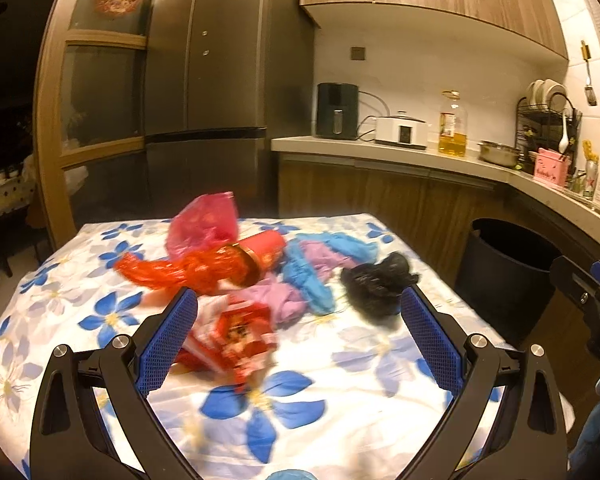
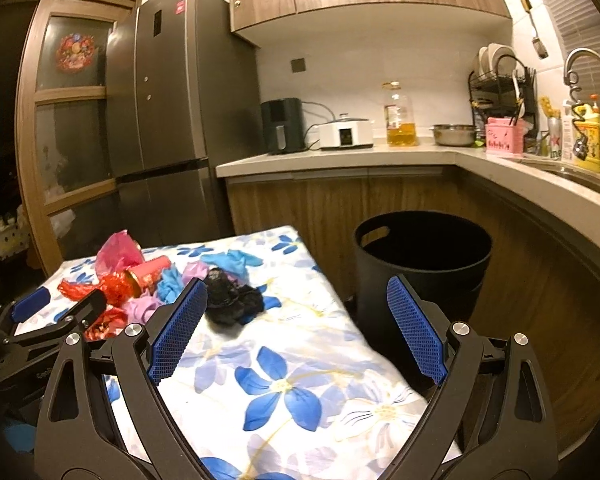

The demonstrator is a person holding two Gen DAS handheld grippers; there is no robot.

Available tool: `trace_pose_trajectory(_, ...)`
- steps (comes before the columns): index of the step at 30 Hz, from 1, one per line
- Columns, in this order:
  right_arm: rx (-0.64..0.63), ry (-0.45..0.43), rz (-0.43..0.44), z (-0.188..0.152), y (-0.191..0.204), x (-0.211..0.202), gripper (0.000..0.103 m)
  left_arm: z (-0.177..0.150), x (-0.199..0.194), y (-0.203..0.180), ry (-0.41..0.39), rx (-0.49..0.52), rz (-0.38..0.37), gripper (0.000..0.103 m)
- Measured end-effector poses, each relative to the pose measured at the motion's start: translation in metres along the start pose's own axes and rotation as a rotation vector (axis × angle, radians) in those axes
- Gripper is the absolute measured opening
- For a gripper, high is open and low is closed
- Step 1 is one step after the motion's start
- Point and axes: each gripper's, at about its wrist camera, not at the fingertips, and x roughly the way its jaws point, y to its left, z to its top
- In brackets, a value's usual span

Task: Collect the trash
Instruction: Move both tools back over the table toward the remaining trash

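Observation:
A pile of trash lies on the flowered tablecloth (image 1: 300, 392): a pink bag (image 1: 204, 224), a red tube (image 1: 262, 250) with orange-red crinkled wrap (image 1: 172, 272), blue (image 1: 320, 276) and purple (image 1: 280, 300) gloves, a black crumpled bag (image 1: 376, 284) and a red packet (image 1: 236, 332). My left gripper (image 1: 298, 306) is open just in front of the pile, with the red packet beside its left finger. My right gripper (image 2: 298, 300) is open above the table's right edge, the black bag (image 2: 232, 300) by its left finger. The black trash bin (image 2: 422, 264) stands right of the table.
A tall fridge (image 2: 172, 112) and a wooden door stand behind the table. The kitchen counter (image 2: 340, 160) carries an air fryer, a white cooker, an oil bottle, a pot and a dish rack. The sink with its tap (image 2: 584, 64) is at the far right.

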Motion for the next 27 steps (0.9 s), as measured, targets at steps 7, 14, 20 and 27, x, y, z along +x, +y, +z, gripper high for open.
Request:
trace_pose_trajectory(7,-0.009,0.027,0.048,-0.006,0.013,0.015,0.090,-0.014,0.005,0.035,0.022,-0.031,0.059,0.097)
trace_pose_trajectory(14,-0.013,0.034,0.085,-0.008,0.025,0.031,0.090,-0.020,0.021,0.051,0.037,-0.050,0.079,0.097)
trace_pose_trajectory(20,-0.028,0.023,0.094,-0.005,0.035,0.048,0.090,-0.018,0.045,0.055,0.063,-0.045,0.080,0.096)
trace_pose_trajectory(27,-0.062,0.020,0.089,-0.004,0.046,0.074,0.090,-0.027,0.075,0.066,0.187,-0.107,0.067,0.072)
